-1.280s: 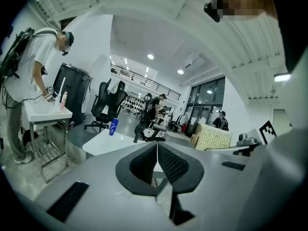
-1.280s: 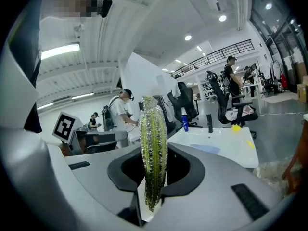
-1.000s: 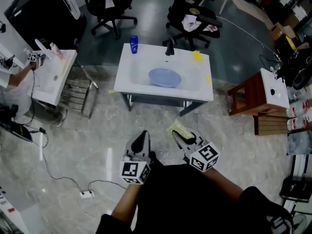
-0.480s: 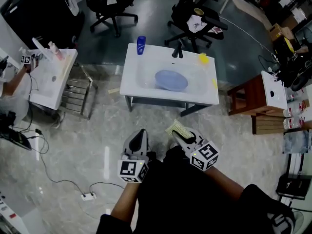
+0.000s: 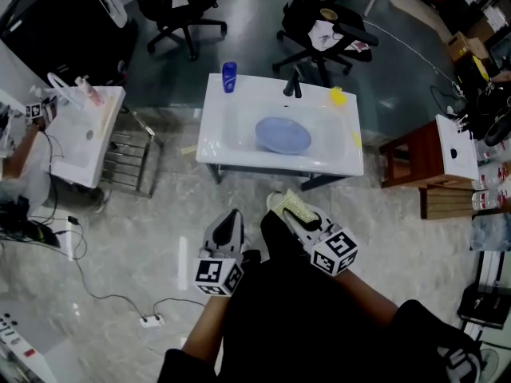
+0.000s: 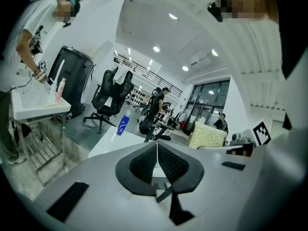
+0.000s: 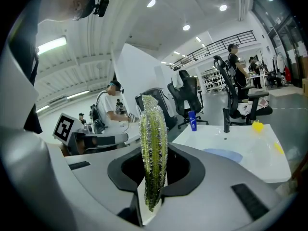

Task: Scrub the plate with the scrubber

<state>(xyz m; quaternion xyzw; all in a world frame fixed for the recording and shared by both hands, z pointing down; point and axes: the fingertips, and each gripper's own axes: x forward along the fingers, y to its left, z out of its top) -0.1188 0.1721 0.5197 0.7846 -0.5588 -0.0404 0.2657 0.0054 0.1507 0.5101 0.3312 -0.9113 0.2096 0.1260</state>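
Note:
A blue plate (image 5: 283, 135) lies in the basin of a white sink table (image 5: 214, 144) ahead of me; the right gripper view shows the plate (image 7: 223, 155) to the right. My right gripper (image 5: 289, 209) is shut on a yellow-green scrubber (image 5: 291, 206), which stands upright between its jaws (image 7: 153, 153). My left gripper (image 5: 229, 223) is shut with nothing in it, its pads (image 6: 144, 163) pressed together. Both grippers hang over the floor, short of the table's near edge.
On the sink table stand a blue bottle (image 5: 230, 76), a black faucet (image 5: 292, 85) and a yellow object (image 5: 338, 96). A second white sink (image 5: 83, 132) with a metal rack stands at left, a person beside it. Office chairs (image 5: 177, 2) lie beyond; a wooden stool (image 5: 411, 160) at right.
Both grippers have moved forward toward the sink table, which now sits closer in the head view. The scrubber stays clamped in the right gripper; the left stays shut.

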